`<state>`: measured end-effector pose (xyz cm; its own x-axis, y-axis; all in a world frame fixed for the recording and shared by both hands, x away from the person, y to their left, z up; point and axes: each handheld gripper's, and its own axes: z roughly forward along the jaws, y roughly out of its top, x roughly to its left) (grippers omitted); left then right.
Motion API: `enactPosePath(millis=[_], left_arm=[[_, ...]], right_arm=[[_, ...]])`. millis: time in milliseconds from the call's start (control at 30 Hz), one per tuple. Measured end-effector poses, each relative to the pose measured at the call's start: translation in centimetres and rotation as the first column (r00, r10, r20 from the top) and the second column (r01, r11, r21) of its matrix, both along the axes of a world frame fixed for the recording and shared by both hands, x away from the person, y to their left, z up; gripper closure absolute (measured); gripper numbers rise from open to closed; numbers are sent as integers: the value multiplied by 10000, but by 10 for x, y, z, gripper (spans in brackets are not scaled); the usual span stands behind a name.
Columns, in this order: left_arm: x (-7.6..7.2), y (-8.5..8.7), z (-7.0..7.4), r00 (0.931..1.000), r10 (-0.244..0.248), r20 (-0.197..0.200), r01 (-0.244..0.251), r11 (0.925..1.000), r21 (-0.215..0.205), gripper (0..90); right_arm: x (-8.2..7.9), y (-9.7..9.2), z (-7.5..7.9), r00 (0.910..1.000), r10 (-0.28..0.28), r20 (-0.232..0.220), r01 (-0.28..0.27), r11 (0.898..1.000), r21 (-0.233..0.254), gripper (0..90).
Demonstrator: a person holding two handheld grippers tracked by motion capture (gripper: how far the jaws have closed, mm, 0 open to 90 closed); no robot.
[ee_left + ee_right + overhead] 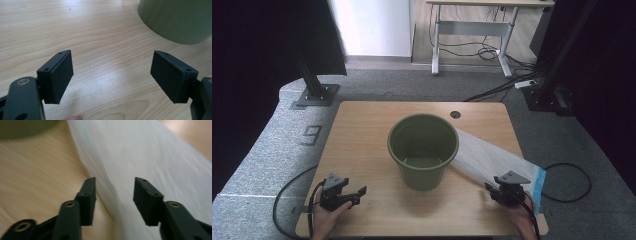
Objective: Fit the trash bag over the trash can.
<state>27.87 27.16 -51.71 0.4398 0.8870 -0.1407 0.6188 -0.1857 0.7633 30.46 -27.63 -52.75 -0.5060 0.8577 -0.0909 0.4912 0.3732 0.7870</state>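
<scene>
A green bucket [423,150] stands upright in the middle of the wooden tabletop [362,130]. It looks empty inside. A thin white plastic bag [492,157] lies flat on the tabletop to the right of the bucket. One end of the bag reaches the bucket's side, and the other end, with a blue strip, hangs near the right edge of the tabletop.

The right gripper [503,191] sits at the near right corner, right at the near end of the bag. In the right gripper view its jaws are apart, and the edge of the bag [150,157] lies under the gap between them. The jaws do not squeeze the bag. That view is blurry.

The left gripper [354,195] rests at the near left corner, well apart from the bucket. Its jaws are wide open with nothing between them, just bare wood. In the left gripper view the bucket [177,20] shows at the top right, ahead of the jaws.

Nothing stands between the grippers and the bucket. A small round hole [455,114] is in the tabletop behind the bucket. On the grey floor beyond stands a white desk [472,30] with cables under it.
</scene>
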Motion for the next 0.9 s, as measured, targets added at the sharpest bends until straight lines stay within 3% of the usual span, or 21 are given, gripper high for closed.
enactPosePath(millis=[67, 100, 133, 233, 300, 333, 600, 733, 800, 900], left_arm=[[1, -1, -2, 9999, -70, -92, 71, 9999, 79, 185], [1, -1, -2, 9999, -70, -92, 71, 9999, 79, 187], [1, -3, -3, 9998, -141, -107, 143, 9998, 123, 189], [0, -5, -3, 9995, -308, 2, 308, 9995, 30, 192], [-1, -6, -2, 9996, -287, 57, 286, 9996, 57, 193], [-2, -6, -2, 9995, -298, 90, 297, 9995, 65, 193], [-5, -4, -2, 9999, -59, 127, 59, 10000, -26, 190], [-6, -5, -2, 9998, -150, 159, 151, 9999, -84, 190], [-6, -5, -2, 9998, -163, 133, 164, 9998, -68, 190], [-7, -6, -3, 9998, -193, 79, 193, 9998, 59, 190]], right_arm=[[9, 18, 3, 9990, 454, 57, -455, 9989, 117, 432], [9, 18, 3, 9990, 454, 57, -455, 9989, 117, 432], [22, 38, 4, 9964, 849, -4, -849, 9964, 81, 412], [43, 62, 2, 9904, 1378, 141, -1364, 9879, -742, 398], [56, 70, 2, 9887, 1501, 41, -1498, 9878, -417, 437], [61, 73, 1, 9873, 1589, -12, -1589, 9870, -257, 460], [78, 84, -8, 9773, 2098, -289, -2110, 9763, -482, 562], [83, 85, -16, 9788, 1956, -608, -2000, 9767, -781, 740], [84, 83, -18, 9793, 1904, -682, -1949, 9786, -661, 827], [82, 79, -18, 9826, 1682, -788, -1731, 9830, -606, 881]])
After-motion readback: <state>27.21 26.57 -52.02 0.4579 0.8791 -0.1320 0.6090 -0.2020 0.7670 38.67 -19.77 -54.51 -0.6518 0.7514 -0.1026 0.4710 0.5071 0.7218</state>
